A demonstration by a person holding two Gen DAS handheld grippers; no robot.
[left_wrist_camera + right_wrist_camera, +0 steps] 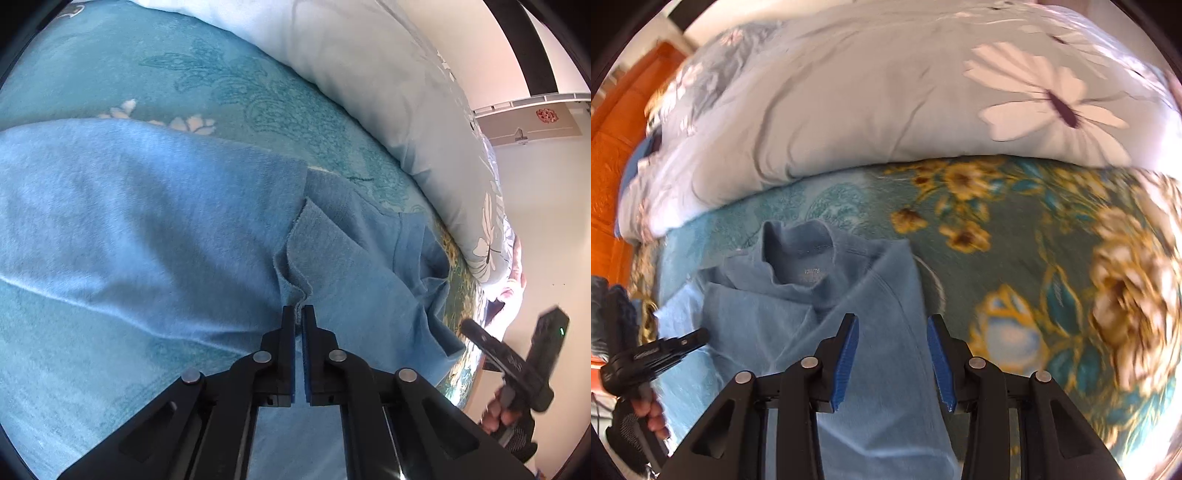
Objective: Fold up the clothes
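Your left gripper point(299, 314) pinches the shirt point(147, 221) edge to fold it; your right gripper point(892, 354) hangs open above it.

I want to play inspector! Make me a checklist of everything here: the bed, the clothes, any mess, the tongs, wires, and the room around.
Surface: bed blanket, teal with yellow flowers, bare at the right.
Job's things: blue top lying on the blanket, collar away from the right camera, one flap folded over.
Clutter: pale flowered duvet heaped along the far side.
Tongs: left tongs shut on a raised fold of the blue top; right tongs open above the top, pads not pressing the cloth. A hand grips the left handle.
Cables: nothing seen.
Surroundings: orange wall in the right view, pale wall in the left view.
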